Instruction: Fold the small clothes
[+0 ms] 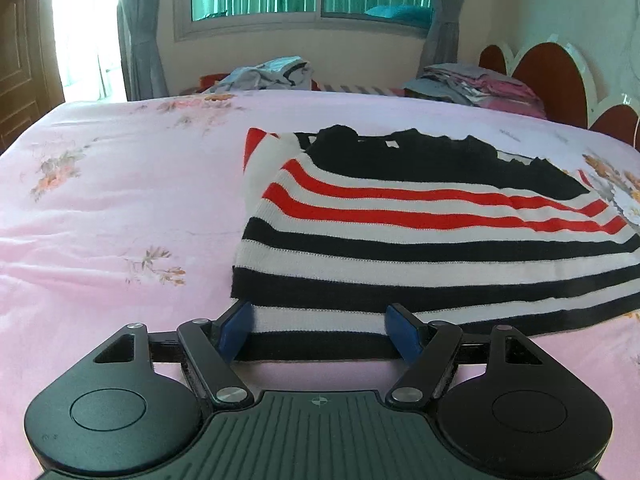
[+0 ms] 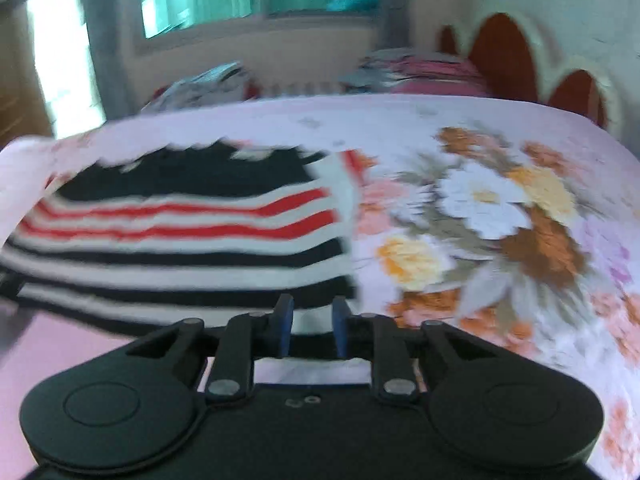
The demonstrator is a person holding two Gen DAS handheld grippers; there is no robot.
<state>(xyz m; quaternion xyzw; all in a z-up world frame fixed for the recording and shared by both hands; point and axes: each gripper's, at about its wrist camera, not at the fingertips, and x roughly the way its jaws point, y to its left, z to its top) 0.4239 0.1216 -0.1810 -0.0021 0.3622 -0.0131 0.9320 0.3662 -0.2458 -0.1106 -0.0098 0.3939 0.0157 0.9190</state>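
A small knit sweater [image 1: 420,236] with black, white and red stripes lies partly folded on the pink floral bedspread [image 1: 112,208]. Its black top part is at the far side. My left gripper [image 1: 320,330] is open at the sweater's near left hem, and the hem edge lies between its blue pads. In the blurred right wrist view the sweater [image 2: 180,248] lies to the left. My right gripper [image 2: 312,326] sits at its near right corner, jaws narrowly apart with dark fabric between them.
A heap of unfolded clothes [image 1: 264,74] lies beyond the bed's far edge. A stack of folded clothes [image 1: 476,84] sits at the far right by the red headboard [image 1: 552,76]. Window and curtains stand behind.
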